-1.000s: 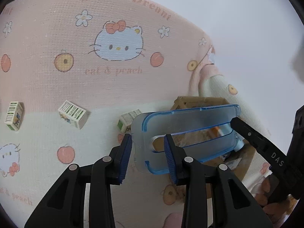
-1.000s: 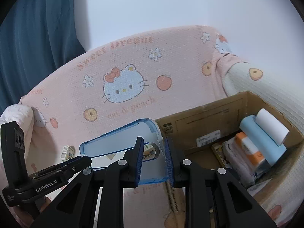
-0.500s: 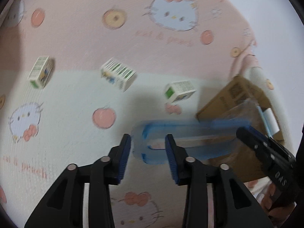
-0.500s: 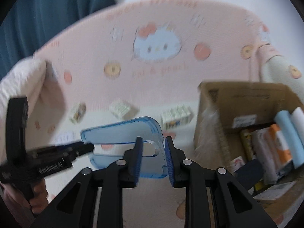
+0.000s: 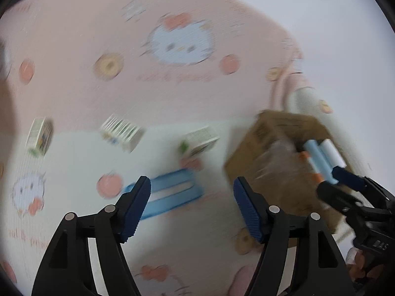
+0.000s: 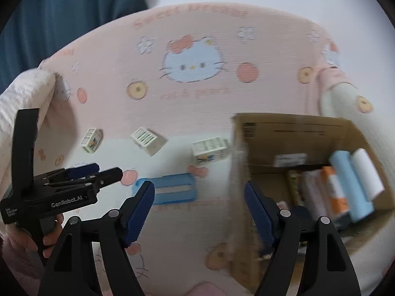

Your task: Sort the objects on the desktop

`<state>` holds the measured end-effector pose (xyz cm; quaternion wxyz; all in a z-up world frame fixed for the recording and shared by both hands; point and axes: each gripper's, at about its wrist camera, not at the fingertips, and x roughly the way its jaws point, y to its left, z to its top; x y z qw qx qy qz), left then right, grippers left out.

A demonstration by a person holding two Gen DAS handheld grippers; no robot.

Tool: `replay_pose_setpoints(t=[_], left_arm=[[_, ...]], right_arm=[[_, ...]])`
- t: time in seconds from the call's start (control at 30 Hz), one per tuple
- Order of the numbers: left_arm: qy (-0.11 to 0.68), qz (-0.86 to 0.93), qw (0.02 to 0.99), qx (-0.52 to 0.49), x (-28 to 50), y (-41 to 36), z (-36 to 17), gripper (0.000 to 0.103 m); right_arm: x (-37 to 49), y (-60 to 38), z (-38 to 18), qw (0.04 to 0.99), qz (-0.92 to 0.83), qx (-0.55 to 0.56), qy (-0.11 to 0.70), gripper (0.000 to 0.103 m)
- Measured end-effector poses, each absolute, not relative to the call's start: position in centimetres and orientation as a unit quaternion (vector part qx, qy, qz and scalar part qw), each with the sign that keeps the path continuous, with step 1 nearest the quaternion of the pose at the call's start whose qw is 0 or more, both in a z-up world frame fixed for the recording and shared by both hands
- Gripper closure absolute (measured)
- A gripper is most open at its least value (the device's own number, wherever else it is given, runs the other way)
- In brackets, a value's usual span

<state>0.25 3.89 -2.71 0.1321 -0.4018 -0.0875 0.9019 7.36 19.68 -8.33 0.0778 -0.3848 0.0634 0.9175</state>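
A blue-rimmed plastic lid (image 5: 170,192) (image 6: 172,190) lies flat on the pink cartoon blanket (image 5: 74,49), left of a cardboard box (image 5: 271,153) (image 6: 296,133). My left gripper (image 5: 191,182) hovers above and in front of the lid. Its jaws are opening wide, and nothing is pressed between them. My right gripper (image 6: 200,185) is above the gap between lid and box, its jaws also opening, with nothing in them. Each gripper shows in the other's view, the left gripper (image 6: 106,171) at the left and the right gripper (image 5: 345,180) at the right. Both views are blurred.
Three small printed cartons (image 6: 91,139) (image 6: 148,140) (image 6: 209,149) sit in a row on the blanket behind the lid. The box holds a light blue roll (image 6: 350,182), a white roll (image 6: 367,172) and other packets. A blue curtain (image 6: 61,12) hangs behind.
Both grippers held the blue lid in the air a second ago. They carried it down to the blanket and let go, and both jaws now stand wide apart.
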Motion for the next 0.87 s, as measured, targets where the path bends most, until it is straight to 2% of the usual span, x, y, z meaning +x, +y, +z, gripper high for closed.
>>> replay_pose_setpoints(t=[0.23,0.37,0.87], left_arm=[[-0.015,0.907,0.215,-0.363,1.3,12.7,0.7,0.026],[0.015,0.899,0.247,-0.36,1.9,16.8,1.2,0.026],[0.052,0.895,0.259,-0.36,3.4,20.9,0.4,0.026]], right_arm=[[10.5,24.4,-7.4,0.168,0.888,-0.424,0.062,0.028],[12.4,26.9,-7.9,0.191,0.874,-0.436,0.099,0.028],[15.7,30.0,-8.7,0.231,0.853,-0.452,0.118,0.028]])
